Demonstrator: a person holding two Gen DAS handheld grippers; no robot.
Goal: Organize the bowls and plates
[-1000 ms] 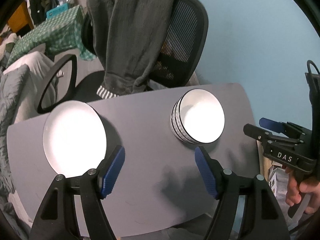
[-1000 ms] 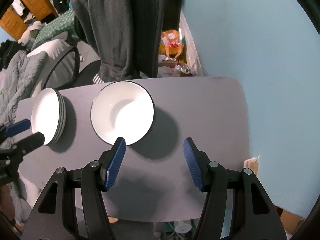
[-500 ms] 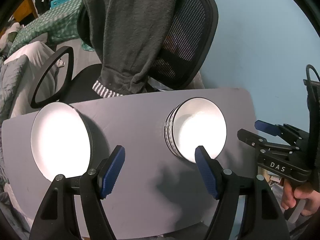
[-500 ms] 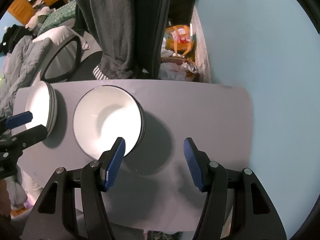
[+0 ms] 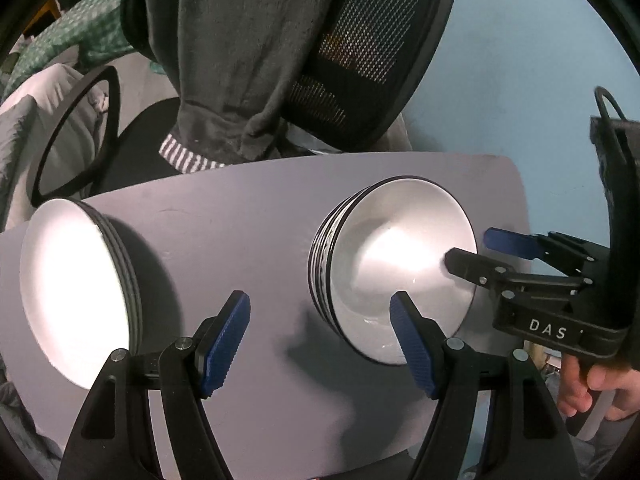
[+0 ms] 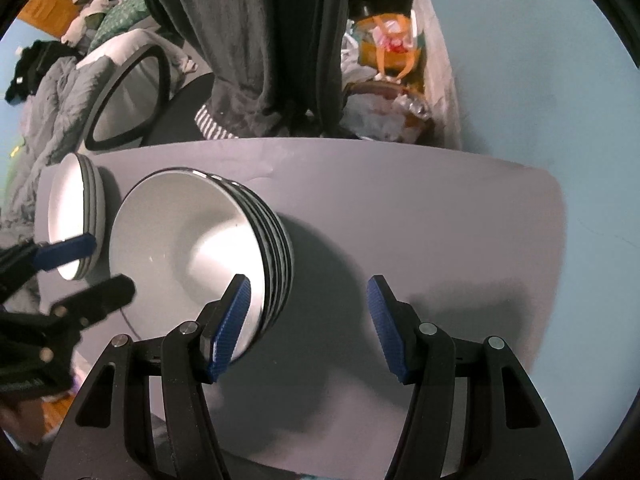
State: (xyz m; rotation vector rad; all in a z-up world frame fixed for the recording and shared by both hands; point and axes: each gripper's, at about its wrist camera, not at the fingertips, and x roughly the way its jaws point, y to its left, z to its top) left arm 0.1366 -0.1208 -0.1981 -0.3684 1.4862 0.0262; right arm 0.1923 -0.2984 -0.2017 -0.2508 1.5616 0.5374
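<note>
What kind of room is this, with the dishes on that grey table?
Probably a bedroom or home office, not a kitchen. A mesh office chair with a grey sweater draped over it stands behind the grey table, and rumpled bedding lies further back.

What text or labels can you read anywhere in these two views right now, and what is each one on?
"DAS": white letters on the black body of the right gripper, seen in the left wrist view.
No print shows on the stack of bowls, the stack of plates or the grey table.
Background clutter: nothing legible.
</note>
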